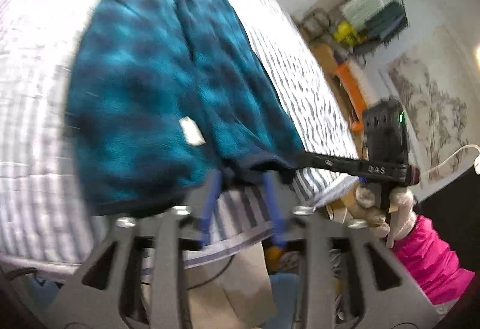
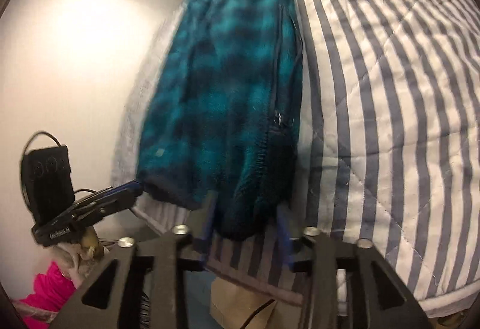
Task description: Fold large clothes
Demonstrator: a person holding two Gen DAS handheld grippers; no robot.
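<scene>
Two grippers work the near hem of the teal fleece jacket, which lies lengthwise on the striped quilted bedspread. My left gripper and right gripper stand half open around thick hem; whether their pads bite, I cannot tell. The plush, slippery pile could slide free and skew the fold.

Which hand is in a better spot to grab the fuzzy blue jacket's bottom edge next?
Probably the right. The right gripper has the thick hem of the jacket well down between its open fingers, while the left gripper only reaches the hem with its fingertips. Both are close.
</scene>
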